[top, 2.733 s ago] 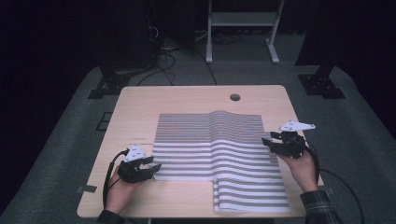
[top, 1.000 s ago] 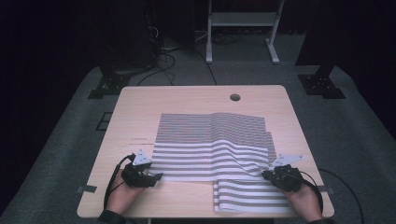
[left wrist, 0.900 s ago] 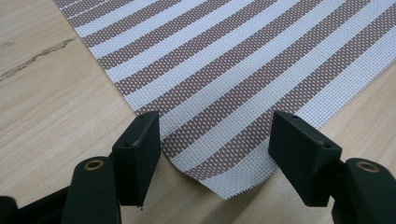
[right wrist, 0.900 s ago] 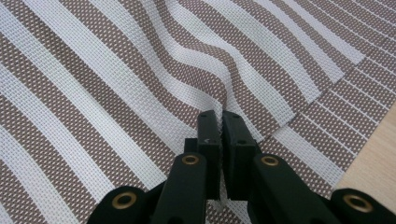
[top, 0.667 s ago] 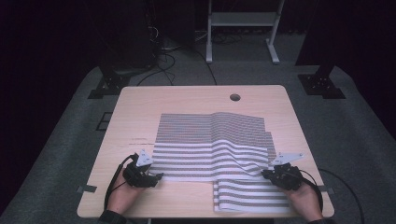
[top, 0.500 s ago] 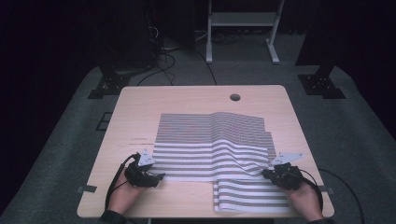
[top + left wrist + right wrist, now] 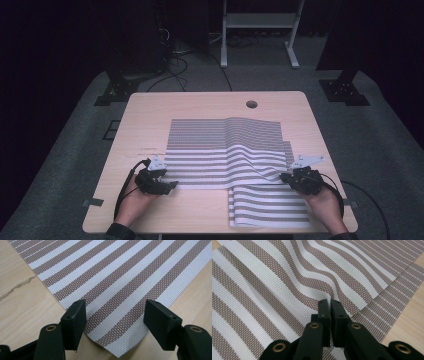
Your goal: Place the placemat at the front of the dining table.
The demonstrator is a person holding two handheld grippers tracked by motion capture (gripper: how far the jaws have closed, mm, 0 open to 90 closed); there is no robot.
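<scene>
My right claw (image 7: pixel 329 305) pinches the striped mat (image 7: pixel 225 150) at its near right corner. My left claw (image 7: pixel 113 320) is wide open over the near left corner. The mat lies on the wooden table (image 7: pixel 145 115), dark room around.

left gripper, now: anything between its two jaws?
Yes. In the left gripper view the left gripper stands open, and the near corner of the striped mat lies flat on the table between its jaws, not yet pinched.
</scene>
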